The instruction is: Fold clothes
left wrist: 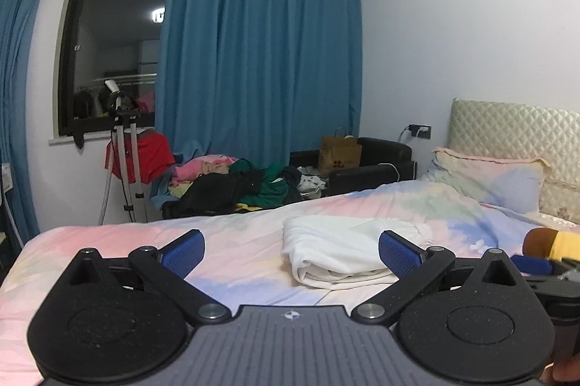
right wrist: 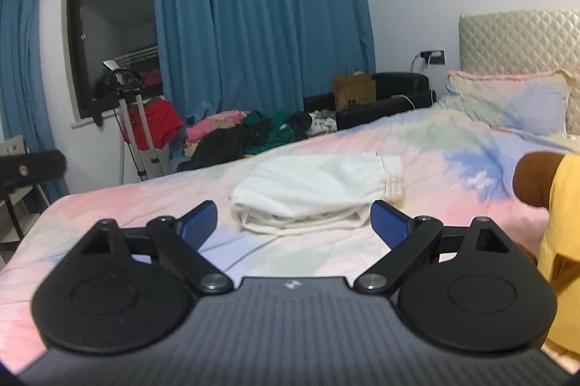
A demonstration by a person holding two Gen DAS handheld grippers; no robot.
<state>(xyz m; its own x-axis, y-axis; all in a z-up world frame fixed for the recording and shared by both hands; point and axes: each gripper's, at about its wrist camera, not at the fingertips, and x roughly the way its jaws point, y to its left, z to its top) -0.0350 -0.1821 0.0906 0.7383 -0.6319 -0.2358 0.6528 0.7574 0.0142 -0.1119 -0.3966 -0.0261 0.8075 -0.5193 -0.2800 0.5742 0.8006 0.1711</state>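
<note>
A white garment (left wrist: 340,248) lies folded into a thick bundle on the pastel bedspread (left wrist: 235,241); it also shows in the right wrist view (right wrist: 315,194), elastic waistband to the right. My left gripper (left wrist: 291,253) is open and empty, hovering just in front of the bundle, its right blue pad (left wrist: 398,257) overlapping the bundle's right end. My right gripper (right wrist: 293,223) is open and empty, a little short of the bundle's near edge. The right gripper's tip (left wrist: 533,264) shows at the right edge of the left wrist view.
A brown and yellow plush toy (right wrist: 543,183) lies on the bed to the right. A pillow (right wrist: 514,103) rests against the quilted headboard (right wrist: 522,38). A pile of unfolded clothes (left wrist: 239,183) lies beyond the bed, beside a steamer stand (left wrist: 127,161), a paper bag (left wrist: 339,154) and blue curtains (left wrist: 261,52).
</note>
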